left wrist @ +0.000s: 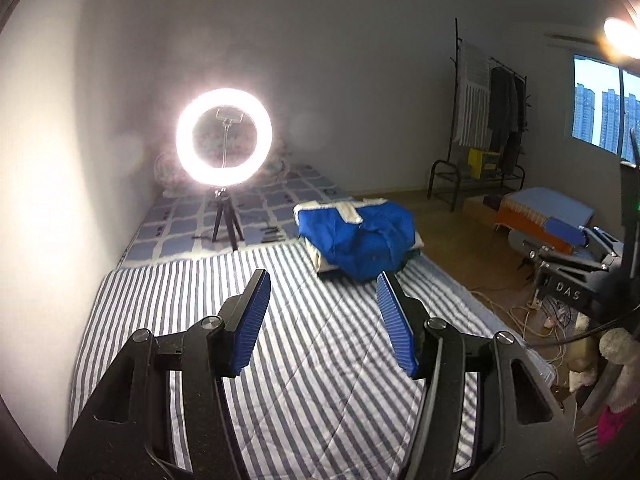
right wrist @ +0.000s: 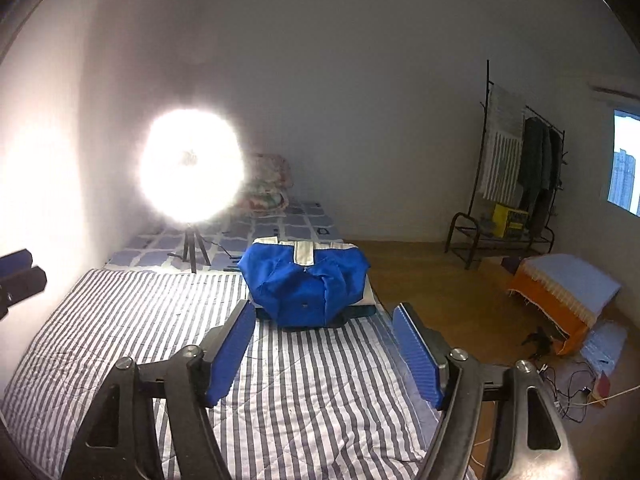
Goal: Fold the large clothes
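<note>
A blue garment with a pale collar point(left wrist: 360, 236) lies folded on top of a small stack of clothes at the far right side of the striped bed cover point(left wrist: 200, 320). It also shows in the right wrist view point(right wrist: 306, 284). My left gripper point(left wrist: 324, 276) is open and empty, held above the striped cover short of the garment. My right gripper point(right wrist: 324, 308) is open and empty, its fingertips level with the near edge of the garment, not touching it. The left gripper's tip shows at the left edge of the right wrist view point(right wrist: 18, 276).
A lit ring light on a tripod point(left wrist: 224, 140) stands on the bed beyond the striped cover, giving strong glare point(right wrist: 192, 168). A clothes rack point(left wrist: 488, 120) stands by the far wall. An orange and blue cushion point(right wrist: 564, 292) and cables point(right wrist: 568, 384) lie on the wooden floor at right.
</note>
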Motion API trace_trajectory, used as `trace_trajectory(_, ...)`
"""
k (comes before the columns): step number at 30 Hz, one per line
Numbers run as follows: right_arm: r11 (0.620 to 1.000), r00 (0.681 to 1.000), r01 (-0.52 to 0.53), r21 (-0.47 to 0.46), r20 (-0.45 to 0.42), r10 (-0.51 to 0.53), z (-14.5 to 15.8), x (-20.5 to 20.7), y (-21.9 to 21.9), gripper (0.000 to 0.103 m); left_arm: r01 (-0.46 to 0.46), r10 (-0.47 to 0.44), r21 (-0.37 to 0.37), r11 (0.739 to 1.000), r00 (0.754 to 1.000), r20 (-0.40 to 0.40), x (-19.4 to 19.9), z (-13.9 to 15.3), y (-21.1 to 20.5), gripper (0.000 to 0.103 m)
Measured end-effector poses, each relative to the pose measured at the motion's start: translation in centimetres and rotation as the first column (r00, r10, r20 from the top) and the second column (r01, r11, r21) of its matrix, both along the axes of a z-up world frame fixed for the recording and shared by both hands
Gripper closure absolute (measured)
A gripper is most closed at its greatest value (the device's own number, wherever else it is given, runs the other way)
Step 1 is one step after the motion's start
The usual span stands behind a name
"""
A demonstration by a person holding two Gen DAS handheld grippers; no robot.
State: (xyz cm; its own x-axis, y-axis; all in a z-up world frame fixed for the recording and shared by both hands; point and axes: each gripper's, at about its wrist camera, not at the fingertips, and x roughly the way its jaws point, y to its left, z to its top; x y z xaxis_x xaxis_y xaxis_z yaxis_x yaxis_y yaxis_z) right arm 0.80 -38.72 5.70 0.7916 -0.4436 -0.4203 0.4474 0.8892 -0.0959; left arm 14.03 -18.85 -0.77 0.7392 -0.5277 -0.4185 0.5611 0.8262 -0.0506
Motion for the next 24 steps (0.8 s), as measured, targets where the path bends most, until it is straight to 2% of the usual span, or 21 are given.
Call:
trace_trajectory(3,1.000,1.000,-0.005,-0.009,0.006,0.005,-1.2,-0.1,0.8,0.025,-0.015,0.015,0.000,1.000,1.000,0.001,-0.3,-1.3,0.4,0.029)
trace_trajectory(5,1.000,1.000,-0.011,-0.020,-0.002,0.011,-2.1,0.1,1.2,0.021,-0.018,0.018,0.015,1.000,1.000,0.013,-0.1,-1.9,0.3,0.028)
trace_trajectory(10,1.000,1.000,-0.018,0.007,-0.012,0.018,-3.6,0.2,1.7,0.009,-0.036,0.036,0.028,0.999,0.999,0.016,-0.1,-3.1,0.5,0.011)
trace_trajectory(15,1.000,1.000,-0.010,-0.025,-0.015,0.010,-4.3,0.2,2.3,0.000,-0.054,0.054,0.020,0.998,0.998,0.032,-0.2,-3.2,0.8,0.000)
trace_trajectory(24,1.000,1.000,-0.002,-0.024,-0.017,0.001,-5.0,-0.1,2.5,0.000,-0.090,0.089,0.033,0.995,0.995,0.042,-0.7,-3.1,0.7,0.000)
